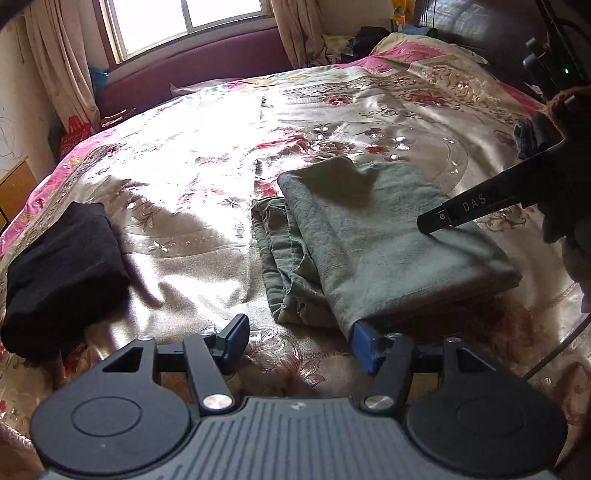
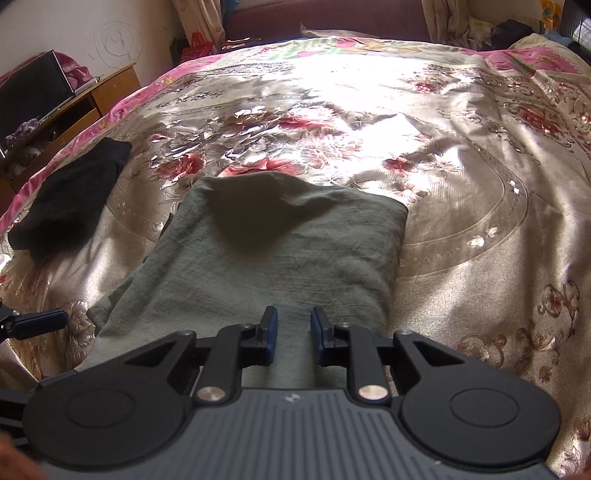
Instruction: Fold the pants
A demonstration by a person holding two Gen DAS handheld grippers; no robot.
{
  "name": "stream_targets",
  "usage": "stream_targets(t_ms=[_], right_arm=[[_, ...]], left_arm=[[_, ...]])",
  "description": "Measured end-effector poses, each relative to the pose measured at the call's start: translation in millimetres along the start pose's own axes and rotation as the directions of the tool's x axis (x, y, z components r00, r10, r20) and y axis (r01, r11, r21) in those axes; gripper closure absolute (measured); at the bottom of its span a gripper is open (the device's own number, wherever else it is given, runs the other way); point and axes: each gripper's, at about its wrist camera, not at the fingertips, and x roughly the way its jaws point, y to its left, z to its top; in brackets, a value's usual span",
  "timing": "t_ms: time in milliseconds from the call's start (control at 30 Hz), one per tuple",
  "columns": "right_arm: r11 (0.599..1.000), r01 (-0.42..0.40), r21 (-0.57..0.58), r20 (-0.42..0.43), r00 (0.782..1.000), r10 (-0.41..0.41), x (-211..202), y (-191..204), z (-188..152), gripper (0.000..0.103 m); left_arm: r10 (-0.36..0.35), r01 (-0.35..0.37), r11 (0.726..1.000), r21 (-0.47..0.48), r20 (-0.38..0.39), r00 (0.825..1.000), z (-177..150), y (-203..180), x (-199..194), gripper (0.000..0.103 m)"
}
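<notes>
1. The folded grey-green woven cotton pants (image 1: pixel 373 236) lie on the shiny floral satin bedspread (image 1: pixel 192 177), at centre right of the left wrist view and at lower centre of the right wrist view (image 2: pixel 280 251).
2. The left tool (image 1: pixel 299 341) stands wide open at the bottom of its frame and holds nothing. Its right blue pad (image 1: pixel 364 345) sits at the near corner of the pants, with the cloth edge lying over its tip; its left pad is over bare bedspread.
3. The right tool (image 2: pixel 293 338) is partly open, a narrow gap between its blue pads, with nothing between them. It sits over the near part of the pants.
4. Only the left wrist view shows the stacked, wrinkled layers along the left edge of the pants, the right tool's black finger (image 1: pixel 476 208) resting on the top layer, a window (image 1: pixel 184 22) at upper left and beige curtains (image 1: pixel 59 62).
5. Only the right wrist view shows a wooden cabinet (image 2: pixel 92 99) at upper left with a dark screen on it, and a tip of the left tool (image 2: pixel 37 321) at the left edge.
6. A folded black soft garment (image 1: pixel 62 273) lies at left in both views, well apart from the pants.
7. The top layer of the pants is flat and faintly ribbed; the bedspread is glossy and embroidered with red flowers.
</notes>
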Motion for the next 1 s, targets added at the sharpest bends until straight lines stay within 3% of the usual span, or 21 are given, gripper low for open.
stream_targets(t_ms=[133,333,433,700,867,1000], right_arm=[[0.999,0.002,0.033,-0.004,1.000,-0.002,-2,-14,-2,0.070],[0.999,0.019,0.040,-0.010,1.000,-0.018,2,-22,-4,0.069],[0.999,0.020,0.030,-0.018,1.000,-0.019,6,-22,-5,0.067],[0.999,-0.003,0.045,-0.025,1.000,0.004,17,-28,-4,0.063],[0.998,-0.021,0.051,-0.028,0.999,0.022,22,-29,-1,0.061],[0.981,-0.157,0.114,0.003,0.987,0.158,9,-54,-5,0.056]], left_arm=[[-0.003,0.003,1.000,0.016,0.008,1.000,3,7,-12,0.028],[-0.007,0.009,1.000,-0.027,0.064,0.998,23,19,-5,0.027],[-0.045,0.050,0.997,-0.062,0.082,0.996,34,25,10,0.025],[-0.178,0.171,0.973,-0.157,-0.030,0.984,32,32,79,0.024],[-0.203,0.196,0.965,-0.176,-0.026,0.979,28,36,88,0.017],[-0.223,0.220,0.966,-0.137,-0.006,0.975,29,43,78,0.017]])
